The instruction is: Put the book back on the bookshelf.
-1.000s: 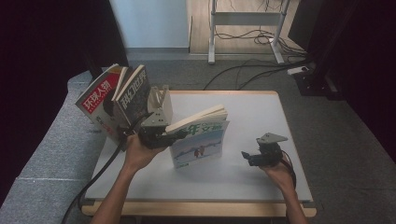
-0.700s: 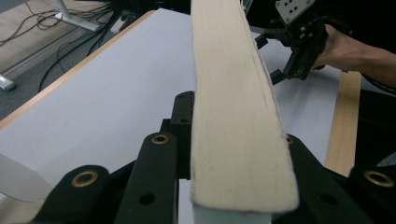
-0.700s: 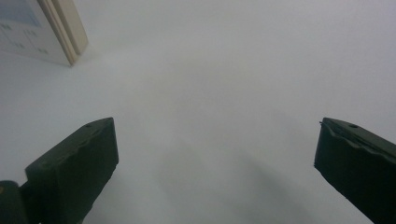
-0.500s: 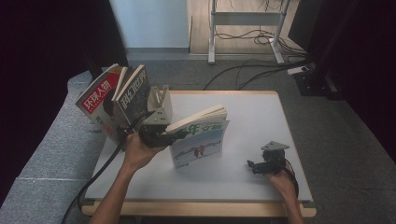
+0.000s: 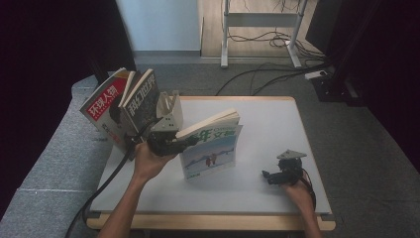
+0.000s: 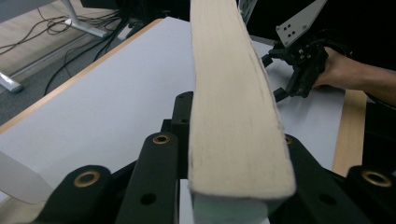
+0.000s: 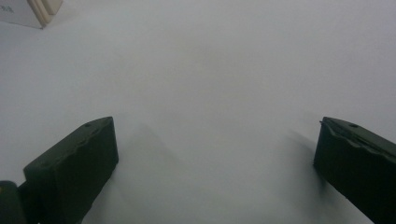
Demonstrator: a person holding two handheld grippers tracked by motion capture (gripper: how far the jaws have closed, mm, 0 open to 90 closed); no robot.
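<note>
A book with a green and blue cover (image 5: 213, 148) stands upright on the white table (image 5: 267, 124), page edges up. My left gripper (image 5: 187, 143) is shut on its top corner; in the left gripper view the cream page block (image 6: 233, 107) sits squeezed between the black jaws of that gripper (image 6: 229, 144). My right gripper (image 5: 268, 176) rests low on the table at the front right, held by a hand. Its jaws have just been opening and now stand wide apart over bare table (image 7: 215, 154), nothing between them. It also appears beyond the book (image 6: 275, 77).
A red magazine (image 5: 101, 106) and a dark book (image 5: 141, 99) lean together at the table's left edge. A grey cushioned surface (image 5: 54, 163) lies to the left. Cables (image 5: 257, 74) run over the floor behind the table. A book's corner (image 7: 28, 11) shows far off.
My right gripper has come down and a little nearer, onto the table at the front right. The left gripper and the book it holds have stayed put.
</note>
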